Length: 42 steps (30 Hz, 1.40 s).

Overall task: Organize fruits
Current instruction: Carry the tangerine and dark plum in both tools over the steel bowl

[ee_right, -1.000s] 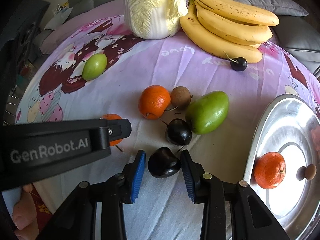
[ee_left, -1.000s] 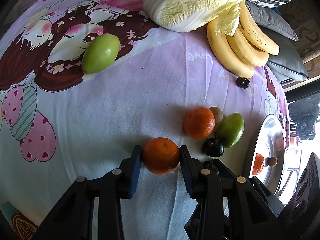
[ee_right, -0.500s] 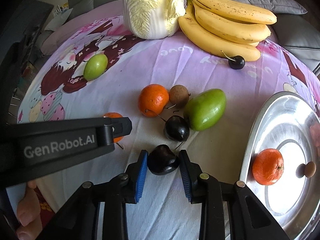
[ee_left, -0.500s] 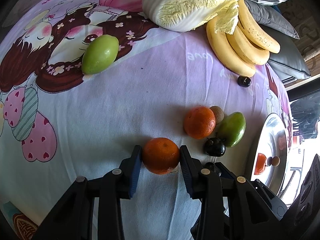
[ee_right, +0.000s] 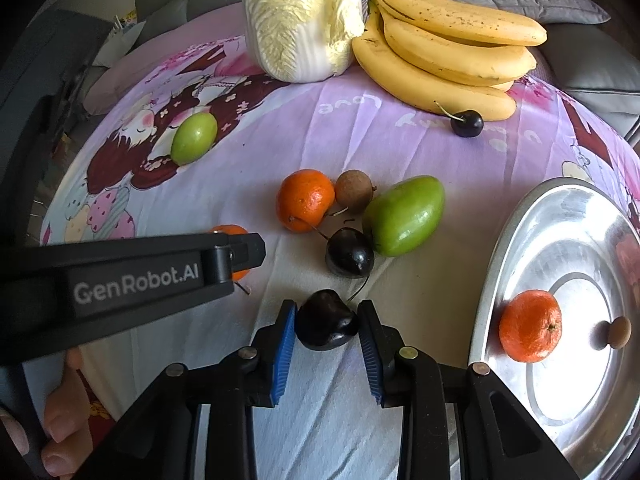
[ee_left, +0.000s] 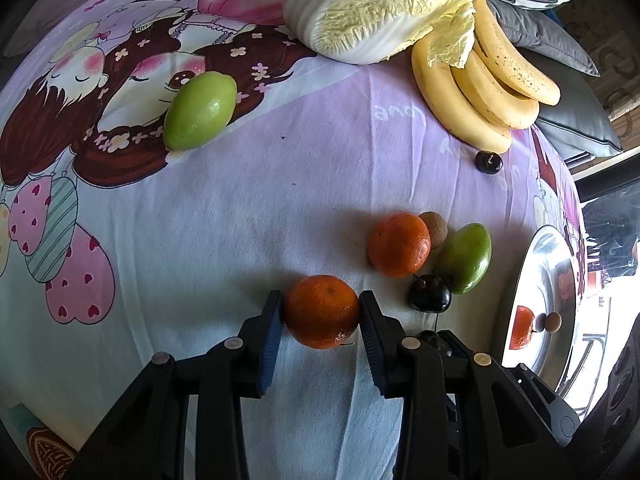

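My left gripper (ee_left: 321, 305) is shut on an orange tangerine (ee_left: 320, 314), which rests low over the printed cloth (ee_left: 240, 208). In the right wrist view, my right gripper (ee_right: 326, 314) is shut on a dark cherry (ee_right: 326, 326), with both blue pads against its sides. The left tool's black side (ee_right: 140, 280) crosses that view and hides most of its tangerine (ee_right: 230, 230). A steel tray (ee_right: 520, 220) at the right holds a tangerine (ee_right: 530, 326) and a small brown longan (ee_right: 620, 332).
Just beyond the grippers lie a tangerine (ee_right: 305, 200), a longan (ee_right: 354, 191), a green mango (ee_right: 404, 216) and a dark cherry (ee_right: 350, 256). Farther back are another cherry (ee_right: 466, 123), a green fruit (ee_right: 194, 138), bananas (ee_right: 448, 56) and a cabbage (ee_right: 300, 20).
The right jaws have narrowed from a loose straddle until both pads press on the dark cherry. The left gripper and its tangerine look the same.
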Tool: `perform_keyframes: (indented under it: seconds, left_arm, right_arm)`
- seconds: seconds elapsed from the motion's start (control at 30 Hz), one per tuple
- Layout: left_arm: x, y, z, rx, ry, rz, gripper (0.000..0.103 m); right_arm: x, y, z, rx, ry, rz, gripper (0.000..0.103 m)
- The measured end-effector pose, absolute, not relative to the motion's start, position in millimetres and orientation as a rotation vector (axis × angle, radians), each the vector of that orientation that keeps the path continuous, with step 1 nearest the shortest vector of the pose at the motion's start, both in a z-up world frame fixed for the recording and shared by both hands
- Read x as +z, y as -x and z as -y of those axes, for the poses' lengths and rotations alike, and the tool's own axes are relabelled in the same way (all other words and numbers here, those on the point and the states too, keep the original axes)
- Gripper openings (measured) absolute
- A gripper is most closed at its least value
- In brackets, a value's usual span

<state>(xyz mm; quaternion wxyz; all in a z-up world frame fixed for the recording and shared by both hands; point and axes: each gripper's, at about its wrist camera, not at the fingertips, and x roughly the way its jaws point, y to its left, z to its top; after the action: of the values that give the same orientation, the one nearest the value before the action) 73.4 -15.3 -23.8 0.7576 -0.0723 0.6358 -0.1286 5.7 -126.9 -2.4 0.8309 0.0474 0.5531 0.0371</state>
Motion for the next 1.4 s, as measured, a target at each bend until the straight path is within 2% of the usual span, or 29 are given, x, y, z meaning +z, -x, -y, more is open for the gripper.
perform_keyframes:
  seconds: [0.37, 0.67, 1.0, 1.4]
  left_arm:
    - [-11.2, -71.4, 12.9, -0.303, 0.158, -1.358, 0.039]
    - [21.5, -67.8, 5.4, -0.330, 0.180, -1.280, 0.039]
    - [25.3, -68.0, 10.7, -0.325, 0.161, -1.294, 0.039]
    - [51.2, -64.2, 56.1, -0.387, 0.098, -1.278, 0.039]
  right_arm:
    - [17.6, 3.8, 131.7, 0.087, -0.123, -1.112, 0.033]
    - [35.9, 7.4, 141.9, 0.073, -0.159, -1.054, 0.033]
    - [47.8, 7.5, 158.5, 0.045, -0.194, -1.020, 0.033]
    - [69.7, 17.1, 192.9, -0.036, -0.240, -0.949, 0.033]
